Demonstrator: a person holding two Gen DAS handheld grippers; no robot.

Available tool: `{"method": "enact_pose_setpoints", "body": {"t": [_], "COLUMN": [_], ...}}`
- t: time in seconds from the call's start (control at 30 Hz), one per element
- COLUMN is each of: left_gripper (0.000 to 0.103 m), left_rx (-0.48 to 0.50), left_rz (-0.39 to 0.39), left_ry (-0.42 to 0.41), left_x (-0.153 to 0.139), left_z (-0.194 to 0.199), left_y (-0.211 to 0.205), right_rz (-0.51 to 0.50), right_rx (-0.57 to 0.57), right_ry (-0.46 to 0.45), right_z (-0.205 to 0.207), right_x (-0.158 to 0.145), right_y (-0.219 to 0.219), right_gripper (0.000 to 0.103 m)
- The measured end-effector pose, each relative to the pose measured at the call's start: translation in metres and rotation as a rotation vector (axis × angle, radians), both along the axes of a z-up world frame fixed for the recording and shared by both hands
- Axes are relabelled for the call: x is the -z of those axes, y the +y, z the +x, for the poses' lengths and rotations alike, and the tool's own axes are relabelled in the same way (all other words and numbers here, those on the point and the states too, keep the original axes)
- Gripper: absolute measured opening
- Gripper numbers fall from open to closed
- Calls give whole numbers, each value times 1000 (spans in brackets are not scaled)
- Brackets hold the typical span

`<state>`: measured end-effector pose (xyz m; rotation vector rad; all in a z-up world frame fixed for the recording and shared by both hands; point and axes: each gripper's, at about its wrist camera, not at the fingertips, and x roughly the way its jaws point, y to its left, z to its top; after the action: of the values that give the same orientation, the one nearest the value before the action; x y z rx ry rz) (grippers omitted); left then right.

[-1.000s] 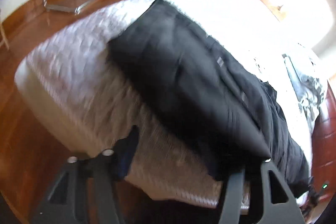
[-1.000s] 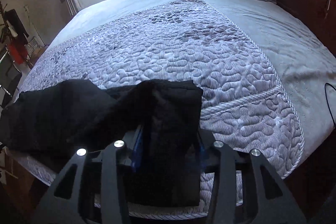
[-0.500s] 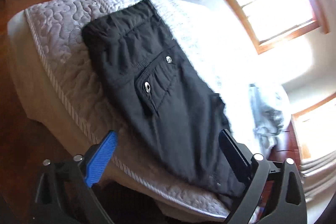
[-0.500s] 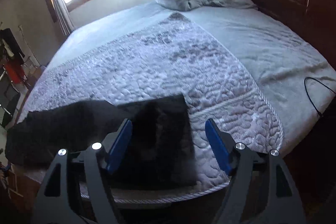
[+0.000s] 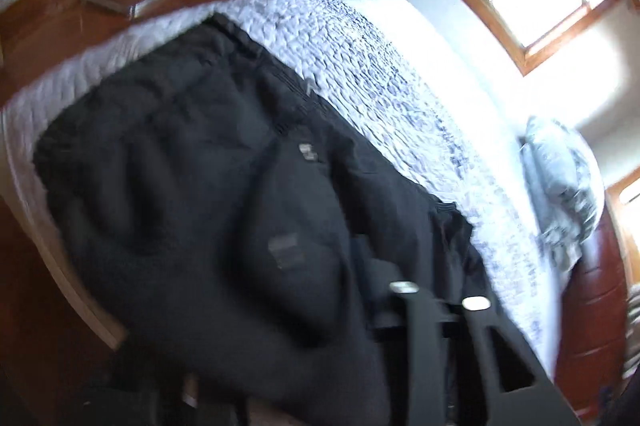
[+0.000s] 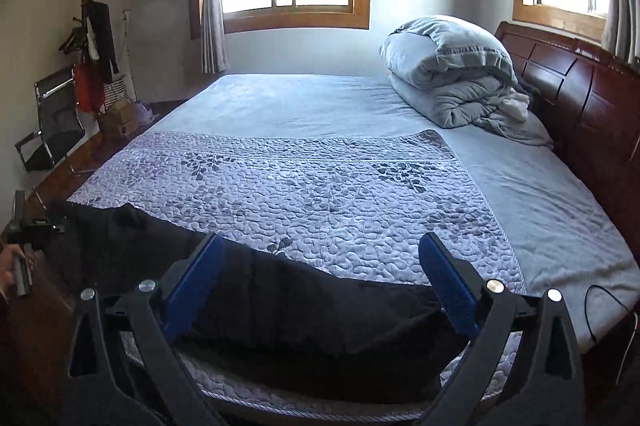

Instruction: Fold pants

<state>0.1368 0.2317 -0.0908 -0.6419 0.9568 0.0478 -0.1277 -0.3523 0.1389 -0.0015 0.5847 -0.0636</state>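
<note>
Sunlit bedroom: a wide bed (image 6: 520,186) under a pebbly quilted coverlet (image 6: 320,194) carries matte black pants (image 6: 312,310), now lying doubled along the near edge. The right gripper (image 6: 320,290), shut on the cloth a second ago, hovers spread open above it. The left gripper (image 5: 400,306) is blurred; cannot tell.

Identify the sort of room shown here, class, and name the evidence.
A home bedroom, most likely: a large bed with a wooden headboard, a rolled duvet on it, and a coat stand by the wall.
</note>
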Motion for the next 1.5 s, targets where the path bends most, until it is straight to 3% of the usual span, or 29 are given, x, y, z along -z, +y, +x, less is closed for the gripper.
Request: {"method": "enact_pose_setpoints", "body": {"t": [0.1,0.17,0.3,0.43,0.5,0.53,0.57,0.77,0.9,1.1,1.27,1.37,1.43,1.5], "left_gripper": [16,16,20,31,44,59,71,88,91,91,96,96,96,96], "left_rx": [-17,-32,-45,-37,-20,-16,-17,-60,-65,-29,13,-1,-16,-22], "left_rz": [21,82,117,192,197,203,210,169,124,127,211,192,152,137], "left_ry": [-7,-4,46,47,51,56,59,17,35,95,114,115,103,94], "left_x": [-7,-7,13,25,20,19,16,-10,-10,6,14,14,11,5], "left_z": [9,7,-2,-9,-13,-18,-20,-53,-70,-74,-67,-70,-74,-79], "left_y": [13,21,22,3,-4,-8,-11,-25,-38,-72,-94,-92,-88,-84], "right_rz": [-43,-74,-68,-59,-59,-52,-32,279,435,663,771,824,850,801], "right_rx": [-18,-16,-16,-19,-17,-13,-4,201,318,238,238,376,423,476], "right_ry": [2,5,12,10,7,10,24,164,271,369,389,434,386,318], "right_z": [3,7,11,14,15,15,16,-1,-29,-50,-35,-28,-36,-50], "right_x": [-3,-3,-2,-2,0,2,5,55,102,147,161,167,160,142], "right_y": [10,14,15,16,14,11,4,-88,-133,-112,-100,-112,-120,-126], "right_gripper": [98,98,98,98,98,98,98,98,98,98,99,99,97,97]}}
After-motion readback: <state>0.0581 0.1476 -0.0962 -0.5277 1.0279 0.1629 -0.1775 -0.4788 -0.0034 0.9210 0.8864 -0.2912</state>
